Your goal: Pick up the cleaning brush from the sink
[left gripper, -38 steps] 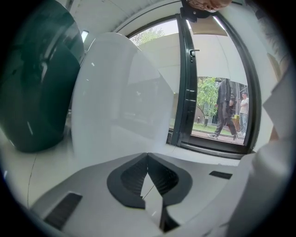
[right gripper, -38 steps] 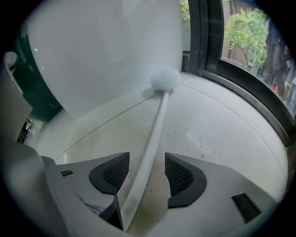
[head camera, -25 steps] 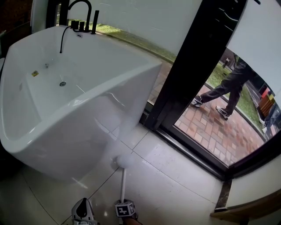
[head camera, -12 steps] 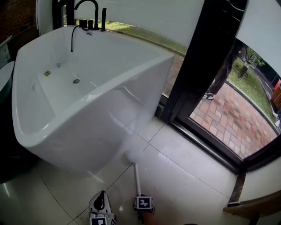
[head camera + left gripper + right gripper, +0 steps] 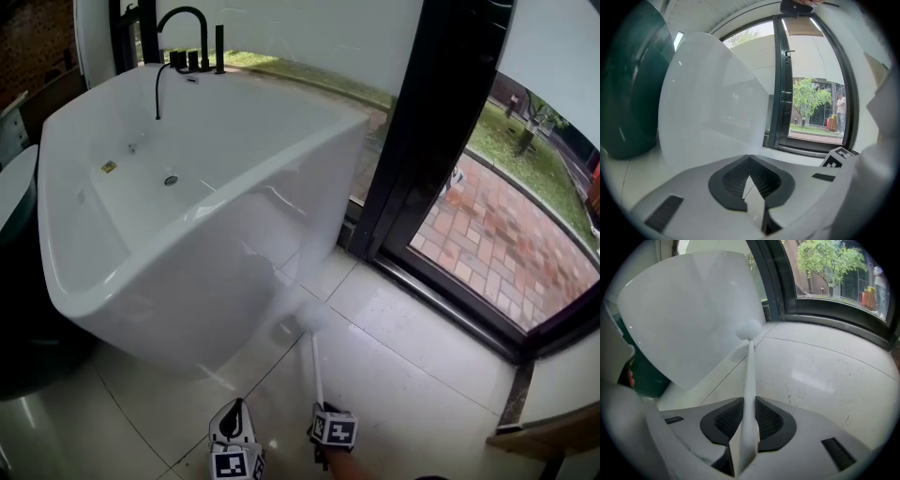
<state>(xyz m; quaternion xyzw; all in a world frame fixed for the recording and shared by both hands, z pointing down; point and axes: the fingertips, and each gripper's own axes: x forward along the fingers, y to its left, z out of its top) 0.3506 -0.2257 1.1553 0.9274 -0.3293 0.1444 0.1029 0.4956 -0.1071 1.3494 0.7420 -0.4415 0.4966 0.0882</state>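
**Brush in hand beside the tub**

Glossy pale floor tiles (image 5: pixel 412 394), thin grout lines, a few dark specks visible in the right gripper view. White freestanding bathtub (image 5: pixel 187 216): smooth, rounded rim, walls tapering toward the base, black faucet (image 5: pixel 183 37) at the far end. Dark-framed glass door (image 5: pixel 422 141) to the right, brick paving outside.

Cleaning brush (image 5: pixel 750 366): slim, straight white handle, smooth plastic by the look, ending in a small rounded white head (image 5: pixel 309 314) just beside the foot of the tub. Cannot tell whether the head touches the floor. No sink in view.

Right gripper (image 5: pixel 749 416): ribbed dark fingers clamped on the handle near its lower end. Left gripper (image 5: pixel 750 161): fingers pressed together, nothing between them.

Judgement: the grasp is made; what is left is getting the brush clear. Grip sits far from the head, so the long handle may pivot. Keep the squeeze firm, lift straight, and keep the head away from the tub wall.
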